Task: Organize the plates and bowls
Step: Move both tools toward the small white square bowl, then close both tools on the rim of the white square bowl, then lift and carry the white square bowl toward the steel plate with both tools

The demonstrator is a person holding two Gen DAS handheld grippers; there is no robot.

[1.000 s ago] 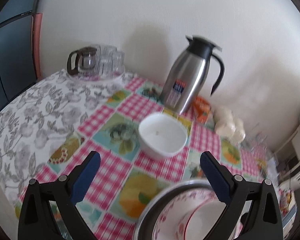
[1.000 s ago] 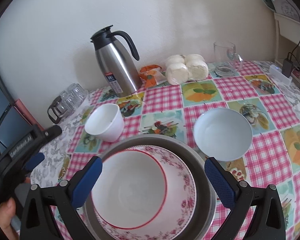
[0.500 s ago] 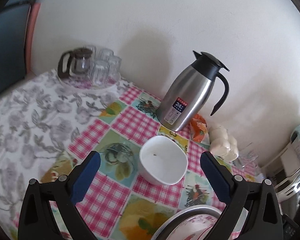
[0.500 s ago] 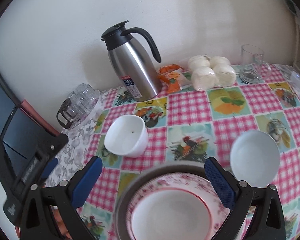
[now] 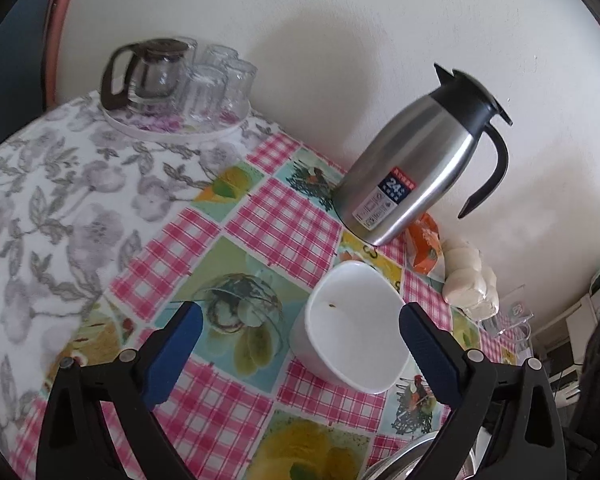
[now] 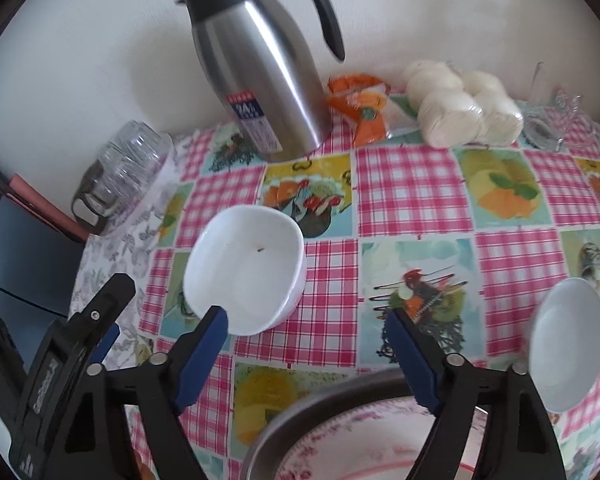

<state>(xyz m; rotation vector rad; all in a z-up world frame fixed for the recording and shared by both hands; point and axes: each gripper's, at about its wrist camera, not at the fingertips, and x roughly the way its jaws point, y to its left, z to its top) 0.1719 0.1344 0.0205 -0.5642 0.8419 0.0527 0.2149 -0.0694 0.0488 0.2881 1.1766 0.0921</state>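
A white, rounded-square bowl (image 5: 352, 328) stands on the checked tablecloth in front of the steel jug. My left gripper (image 5: 298, 316) is open, and the bowl sits between its fingers, nearer the right one, with no pad touching it. In the right wrist view the same bowl (image 6: 244, 272) lies ahead and left. My right gripper (image 6: 306, 318) has its jaws closing over bare cloth, its left fingertip (image 6: 218, 320) at the bowl's near rim. A second white bowl (image 6: 566, 344) sits to the right. A metal basin (image 6: 300, 424) with a floral plate (image 6: 364, 432) lies under the right gripper.
A steel jug (image 6: 260, 72) stands against the wall. Beside it lie an orange packet (image 6: 360, 108), a bag of white buns (image 6: 460, 108) and a glass mug (image 6: 548, 120). A tray with a glass teapot and tumblers (image 5: 172, 80) occupies the far left corner.
Both grippers have moved forward and lower toward the squarish white bowl, which now looks larger. The basin has slid to the bottom edge of both views. The right jaws stand narrower.
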